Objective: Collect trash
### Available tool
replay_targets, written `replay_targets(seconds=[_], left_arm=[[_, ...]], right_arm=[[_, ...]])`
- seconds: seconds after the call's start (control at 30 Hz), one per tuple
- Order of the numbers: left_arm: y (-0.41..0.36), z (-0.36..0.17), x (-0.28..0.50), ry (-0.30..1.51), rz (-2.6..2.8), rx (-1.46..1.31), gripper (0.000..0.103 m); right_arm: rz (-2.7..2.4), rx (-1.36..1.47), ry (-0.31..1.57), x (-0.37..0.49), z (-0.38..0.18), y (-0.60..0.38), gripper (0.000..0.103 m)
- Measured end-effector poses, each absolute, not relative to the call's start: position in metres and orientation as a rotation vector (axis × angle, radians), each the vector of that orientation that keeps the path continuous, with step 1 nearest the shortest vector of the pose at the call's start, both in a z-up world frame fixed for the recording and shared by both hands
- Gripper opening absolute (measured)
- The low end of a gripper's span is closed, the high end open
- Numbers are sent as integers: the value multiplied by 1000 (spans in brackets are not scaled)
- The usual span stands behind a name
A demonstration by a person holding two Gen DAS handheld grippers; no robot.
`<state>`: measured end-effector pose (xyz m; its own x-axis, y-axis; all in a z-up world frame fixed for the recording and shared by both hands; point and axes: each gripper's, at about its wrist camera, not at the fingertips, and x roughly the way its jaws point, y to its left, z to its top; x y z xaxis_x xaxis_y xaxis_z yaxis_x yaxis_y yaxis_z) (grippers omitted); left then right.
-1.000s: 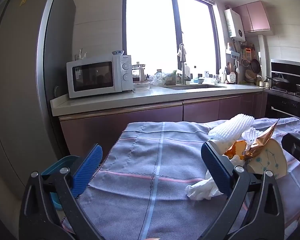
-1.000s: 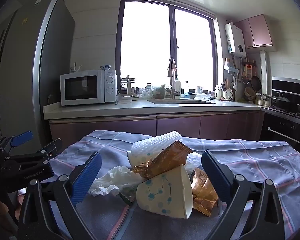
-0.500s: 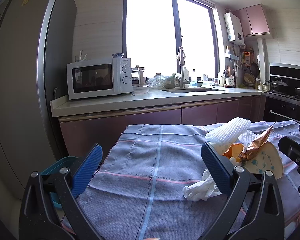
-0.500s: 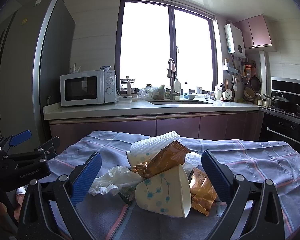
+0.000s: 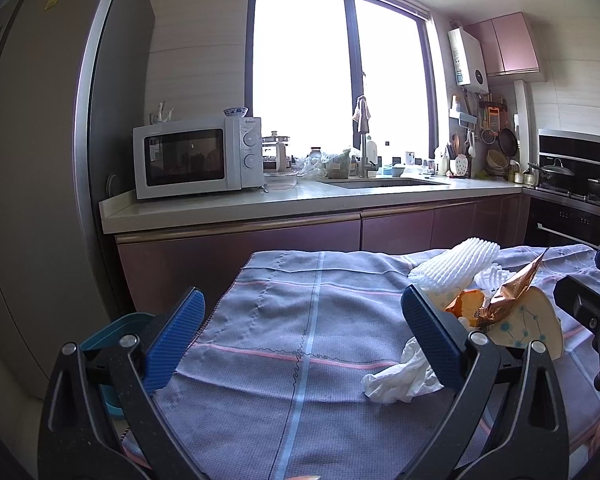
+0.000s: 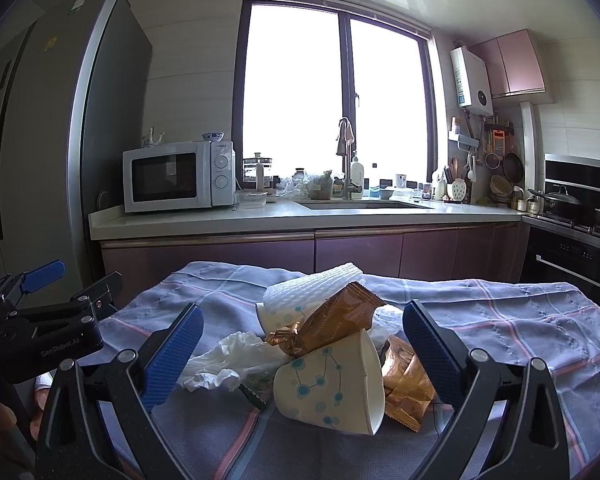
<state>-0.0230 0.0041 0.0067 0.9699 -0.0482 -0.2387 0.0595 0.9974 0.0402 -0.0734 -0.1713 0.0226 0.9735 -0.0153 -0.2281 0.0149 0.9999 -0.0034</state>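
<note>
- My right tongs (image 6: 300, 344) gape wide around the trash pile (image 6: 324, 344) on the tablecloth (image 6: 500, 320).
- My left tongs (image 5: 300, 328) hang open over bare cloth; a blue bin (image 5: 108, 332) sits beside the table.

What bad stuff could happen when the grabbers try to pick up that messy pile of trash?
1. The paper cup lies on its side, so it might roll or get squashed when the open right gripper closes.
2. The gold wrapper leans on top of the cup; lifting the cup could tip it off.
3. The crumpled tissue lies on the tablecloth, so the fingers might pinch the cloth too.
</note>
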Motion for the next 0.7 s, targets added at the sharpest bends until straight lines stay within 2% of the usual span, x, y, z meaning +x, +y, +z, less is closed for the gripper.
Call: replay_targets(seconds=[0.7], left_arm=[[5, 7, -25, 234, -60, 39, 97]], right_arm=[[-13, 5, 230, -75, 21, -173, 96]])
